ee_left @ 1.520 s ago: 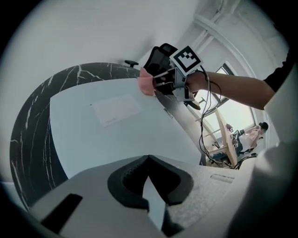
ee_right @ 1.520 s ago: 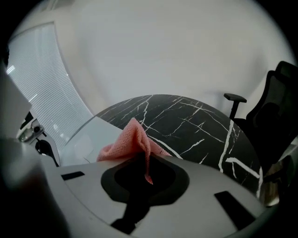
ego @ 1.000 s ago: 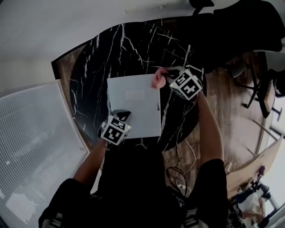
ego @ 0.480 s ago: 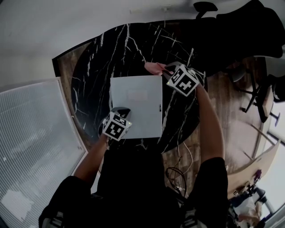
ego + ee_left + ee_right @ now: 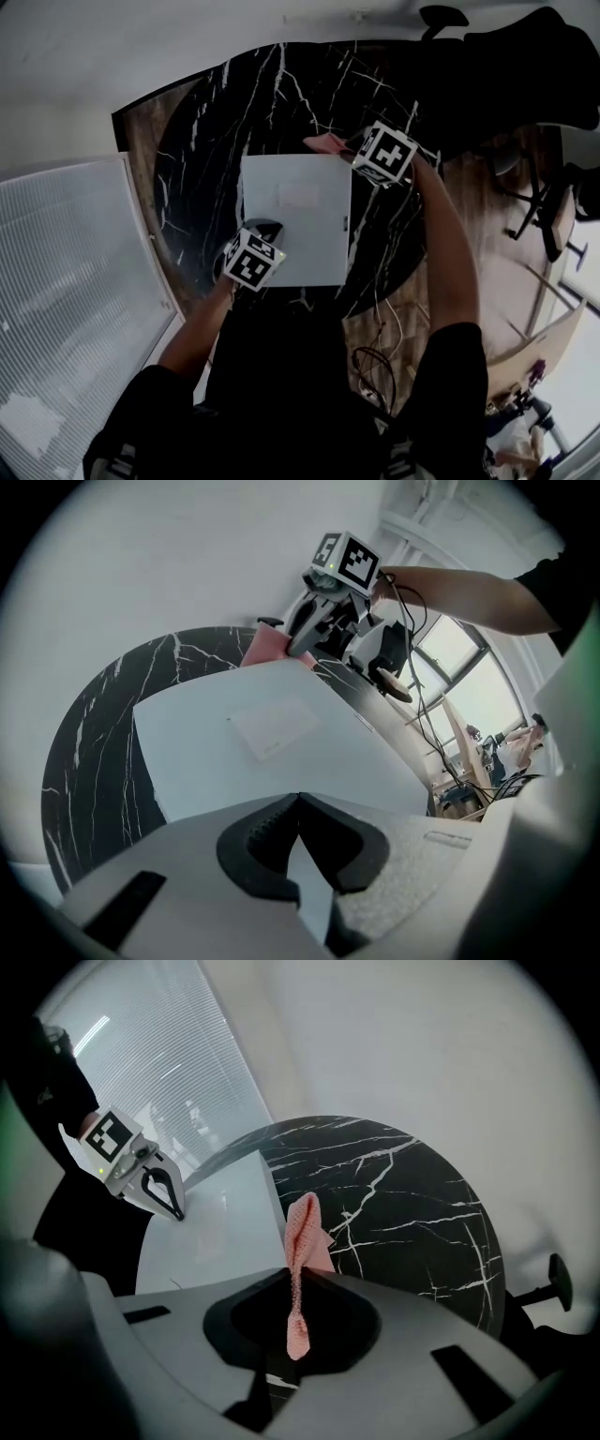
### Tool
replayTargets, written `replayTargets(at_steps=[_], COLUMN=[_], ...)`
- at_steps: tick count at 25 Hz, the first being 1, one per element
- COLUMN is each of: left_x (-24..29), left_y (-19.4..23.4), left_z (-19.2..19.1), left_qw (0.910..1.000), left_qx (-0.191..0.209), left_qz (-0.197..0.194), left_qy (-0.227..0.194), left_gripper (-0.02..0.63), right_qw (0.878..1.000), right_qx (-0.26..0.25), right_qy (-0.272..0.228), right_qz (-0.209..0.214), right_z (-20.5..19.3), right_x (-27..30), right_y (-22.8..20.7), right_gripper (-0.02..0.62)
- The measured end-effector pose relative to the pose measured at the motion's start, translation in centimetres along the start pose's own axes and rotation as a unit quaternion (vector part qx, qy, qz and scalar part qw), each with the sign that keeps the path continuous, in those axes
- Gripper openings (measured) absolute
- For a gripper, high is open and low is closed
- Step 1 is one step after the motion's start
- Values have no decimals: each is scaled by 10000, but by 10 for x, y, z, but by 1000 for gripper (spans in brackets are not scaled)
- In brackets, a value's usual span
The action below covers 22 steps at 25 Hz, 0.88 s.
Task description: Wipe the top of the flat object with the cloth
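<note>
A white flat object lies on the round black marble table. My left gripper is at its near left corner, jaws shut on that edge; a white sliver of the flat object shows between the left gripper's pads. My right gripper hovers at the far right corner, shut on a pink cloth. In the right gripper view the cloth hangs from my right gripper over the table, just past the flat object's edge. The left gripper view shows the cloth at the far edge.
A white ribbed panel stands to the left of the table. Dark office chairs stand at the far right on the wooden floor, and cables lie on the floor near my feet.
My right gripper carried the pink cloth from the flat object's far right corner to just beyond its far edge. My left gripper stayed on the near left corner.
</note>
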State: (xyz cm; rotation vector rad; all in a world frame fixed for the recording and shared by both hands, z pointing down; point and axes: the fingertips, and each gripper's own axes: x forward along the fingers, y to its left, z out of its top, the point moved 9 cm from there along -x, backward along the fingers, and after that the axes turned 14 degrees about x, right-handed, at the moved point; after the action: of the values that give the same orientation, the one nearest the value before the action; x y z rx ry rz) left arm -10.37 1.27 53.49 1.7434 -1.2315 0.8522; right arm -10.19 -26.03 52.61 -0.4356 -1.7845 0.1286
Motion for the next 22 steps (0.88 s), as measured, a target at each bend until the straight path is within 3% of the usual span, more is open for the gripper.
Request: replayTargets(at_steps=[14,18,22], left_x=[0,-5,-15], left_y=[1,3,8], left_z=[-2,-3,-8], left_qw=[9998,9994,9997], left_qx=[84,-54,78], left_qz=[-66,-187,77], left_qy=[-164,-272,-221], left_gripper=[-2,-2,-2], right_qw=[9993,9988,9982], right_qx=[-318,-391,-507], right_qy=[-2,76,29], right_qz=[213,290,312], right_z=[43,51,65], right_x=[23,31,35], right_y=[30,37,46], right_gripper=[8,8,8])
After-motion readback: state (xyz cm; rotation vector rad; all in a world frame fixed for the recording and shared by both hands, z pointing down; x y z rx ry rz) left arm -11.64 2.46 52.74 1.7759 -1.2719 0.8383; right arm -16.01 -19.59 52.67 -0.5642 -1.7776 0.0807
